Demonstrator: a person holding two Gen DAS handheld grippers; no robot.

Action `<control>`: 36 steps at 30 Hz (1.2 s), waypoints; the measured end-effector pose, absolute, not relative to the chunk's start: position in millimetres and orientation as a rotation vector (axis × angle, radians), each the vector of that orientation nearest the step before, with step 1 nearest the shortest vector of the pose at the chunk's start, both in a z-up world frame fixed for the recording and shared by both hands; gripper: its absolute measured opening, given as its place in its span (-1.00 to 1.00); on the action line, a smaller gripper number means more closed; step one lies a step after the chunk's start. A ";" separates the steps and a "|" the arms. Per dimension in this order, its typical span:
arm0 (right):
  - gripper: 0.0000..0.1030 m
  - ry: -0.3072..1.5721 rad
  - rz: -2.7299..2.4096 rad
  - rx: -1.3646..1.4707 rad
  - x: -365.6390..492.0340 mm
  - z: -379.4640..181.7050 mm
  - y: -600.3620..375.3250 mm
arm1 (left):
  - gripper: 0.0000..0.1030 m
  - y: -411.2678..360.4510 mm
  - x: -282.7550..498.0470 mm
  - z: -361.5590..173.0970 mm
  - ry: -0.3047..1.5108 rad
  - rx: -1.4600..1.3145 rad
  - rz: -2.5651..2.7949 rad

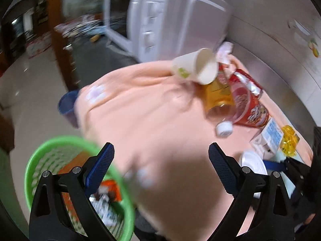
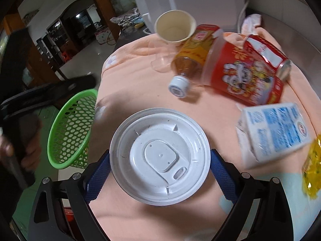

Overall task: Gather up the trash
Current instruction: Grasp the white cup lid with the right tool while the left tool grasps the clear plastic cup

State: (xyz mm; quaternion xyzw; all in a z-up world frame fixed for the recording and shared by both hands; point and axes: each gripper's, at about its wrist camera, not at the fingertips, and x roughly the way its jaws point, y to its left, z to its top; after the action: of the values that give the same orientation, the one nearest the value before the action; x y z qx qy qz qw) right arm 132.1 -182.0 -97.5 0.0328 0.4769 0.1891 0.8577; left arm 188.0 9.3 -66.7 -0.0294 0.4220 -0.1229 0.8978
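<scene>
Right gripper (image 2: pixel 160 167) pinches round white plastic lid (image 2: pixel 160 156) edgewise; it may pop free (thin rim); left gripper (image 1: pixel 161 158) gapes empty, green mesh basket (image 2: pixel 70 128) at nine o'clock.

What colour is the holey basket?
Bright green basket, clearest in the right wrist view.

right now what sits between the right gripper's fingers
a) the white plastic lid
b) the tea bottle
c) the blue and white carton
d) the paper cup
a: in the right wrist view the right gripper has its blue pads against both sides of the white plastic lid, while the other trash lies farther off on the peach cloth.
</scene>
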 end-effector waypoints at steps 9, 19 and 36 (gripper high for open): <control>0.76 1.001 0.366 0.108 123.8 -94.4 -206.9 | 0.82 -16.1 264.8 -81.5 0.895 -0.045 -0.400; 0.76 1.001 0.361 0.109 129.1 -92.8 -214.6 | 0.82 -23.9 314.6 -101.8 0.937 -0.028 -0.450; 0.76 1.005 0.361 0.095 129.2 -93.2 -209.6 | 0.22 -17.7 318.8 -117.3 0.938 -0.132 -0.515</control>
State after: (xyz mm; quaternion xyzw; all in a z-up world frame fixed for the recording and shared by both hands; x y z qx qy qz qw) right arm 129.2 -209.6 -93.2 0.0450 0.4789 0.1721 0.8596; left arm 318.8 -17.7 -117.3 -0.0627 0.4466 -0.2454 0.8581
